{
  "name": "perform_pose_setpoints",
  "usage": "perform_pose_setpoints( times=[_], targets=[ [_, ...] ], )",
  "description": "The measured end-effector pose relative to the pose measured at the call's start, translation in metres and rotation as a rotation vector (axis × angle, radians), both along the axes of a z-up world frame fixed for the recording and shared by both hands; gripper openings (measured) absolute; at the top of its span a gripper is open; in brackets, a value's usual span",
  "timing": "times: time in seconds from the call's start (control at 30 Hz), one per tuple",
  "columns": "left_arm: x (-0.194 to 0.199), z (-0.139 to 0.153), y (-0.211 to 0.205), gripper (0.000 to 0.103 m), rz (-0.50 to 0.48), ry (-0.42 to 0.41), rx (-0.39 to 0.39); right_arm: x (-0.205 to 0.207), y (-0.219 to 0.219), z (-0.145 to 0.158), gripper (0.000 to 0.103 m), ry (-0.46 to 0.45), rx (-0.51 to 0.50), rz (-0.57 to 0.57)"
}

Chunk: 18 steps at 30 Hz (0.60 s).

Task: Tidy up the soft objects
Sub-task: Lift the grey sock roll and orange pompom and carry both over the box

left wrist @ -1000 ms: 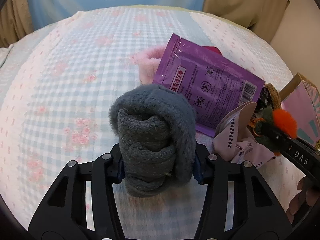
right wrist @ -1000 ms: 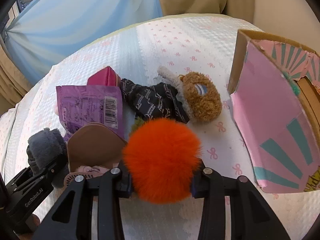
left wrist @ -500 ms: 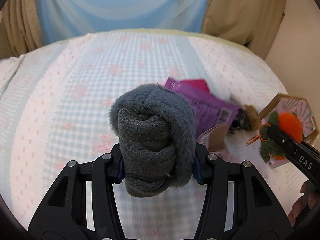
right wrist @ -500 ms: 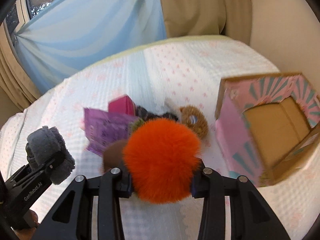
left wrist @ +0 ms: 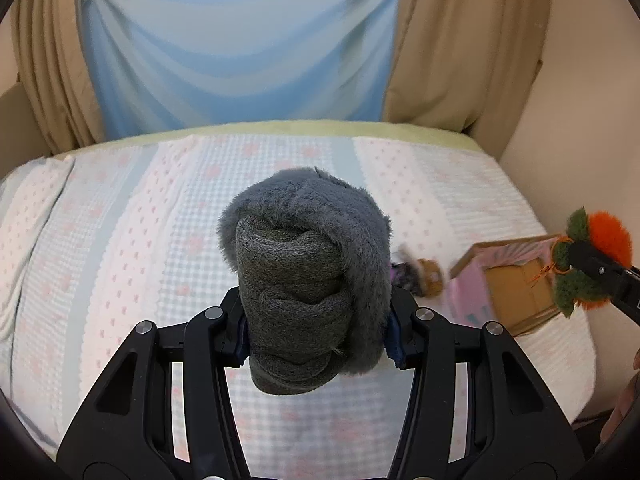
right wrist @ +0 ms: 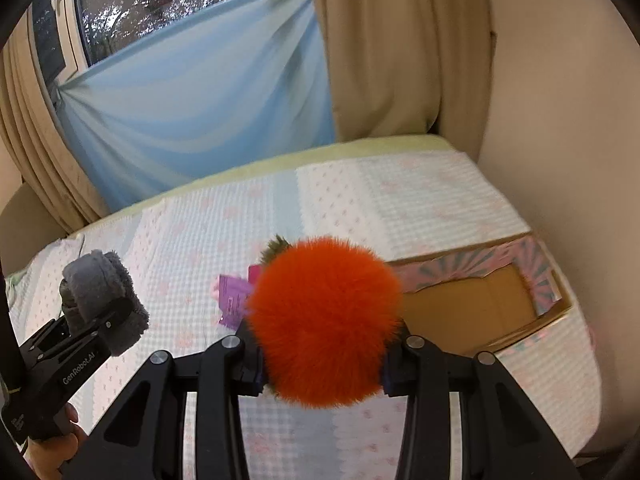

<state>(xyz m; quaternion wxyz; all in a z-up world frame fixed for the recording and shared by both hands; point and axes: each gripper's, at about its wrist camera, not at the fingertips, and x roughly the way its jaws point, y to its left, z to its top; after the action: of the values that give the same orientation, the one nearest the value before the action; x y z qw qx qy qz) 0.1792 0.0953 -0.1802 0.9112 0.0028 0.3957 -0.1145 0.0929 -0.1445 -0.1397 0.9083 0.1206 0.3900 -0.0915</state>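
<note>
My left gripper (left wrist: 316,340) is shut on a rolled grey fuzzy sock bundle (left wrist: 308,272), held high above the bed. The same bundle (right wrist: 100,292) shows at the left of the right wrist view. My right gripper (right wrist: 322,364) is shut on a fluffy orange pom-pom toy (right wrist: 324,320) with green tufts; the toy (left wrist: 600,240) also appears at the right edge of the left wrist view. An open cardboard box (right wrist: 480,304) with pink and teal sides lies on the bed below and to the right of the pom-pom; the box (left wrist: 516,284) sits low right in the left view.
On the checked bedspread (left wrist: 140,240) lie a purple packet (right wrist: 232,300), a brown plush piece (left wrist: 430,276) and a dark patterned cloth (left wrist: 404,276). Blue and tan curtains (left wrist: 240,40) hang behind the bed. A cream wall (right wrist: 560,120) stands at the right.
Both grippers have risen well above the bed with their loads, so the bed and the items on it look smaller and lower. The box's open inside has come into view.
</note>
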Motion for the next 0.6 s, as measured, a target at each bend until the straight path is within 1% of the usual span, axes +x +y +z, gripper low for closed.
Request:
perform_pose_setpoints(
  times=[0.1,0.13,0.23,0.33,0.47,0.53,0.6],
  targets=[
    [-0.008,0.025,-0.023,0.046,-0.026,-0.019,-0.006,-0.012,-0.023,0.025,0.037,-0.015,-0.004,-0.012],
    [-0.010,0.029,-0.032,0.046,-0.032,-0.026,-0.007,-0.017,-0.034,0.033,0.037,-0.020,-0.010,-0.016],
    [-0.019,0.051,-0.061,0.046,-0.044,-0.062,-0.006,-0.026,-0.060,0.049,0.037,-0.027,-0.021,-0.015],
    [-0.027,0.067,-0.095,0.046,-0.039,-0.080,-0.018,-0.032,-0.089,0.057,0.037,-0.025,-0.043,-0.001],
    [-0.036,0.073,-0.153,0.046,-0.061,-0.064,-0.016,-0.037,-0.135,0.059,0.037,-0.017,-0.060,0.005],
    [-0.040,0.071,-0.179,0.046,-0.077,-0.053,-0.016,-0.038,-0.160,0.057,0.037,-0.006,-0.073,0.013],
    [-0.044,0.063,-0.214,0.046,-0.104,-0.025,-0.028,-0.039,-0.182,0.052,0.037,0.005,-0.083,0.025]
  ],
)
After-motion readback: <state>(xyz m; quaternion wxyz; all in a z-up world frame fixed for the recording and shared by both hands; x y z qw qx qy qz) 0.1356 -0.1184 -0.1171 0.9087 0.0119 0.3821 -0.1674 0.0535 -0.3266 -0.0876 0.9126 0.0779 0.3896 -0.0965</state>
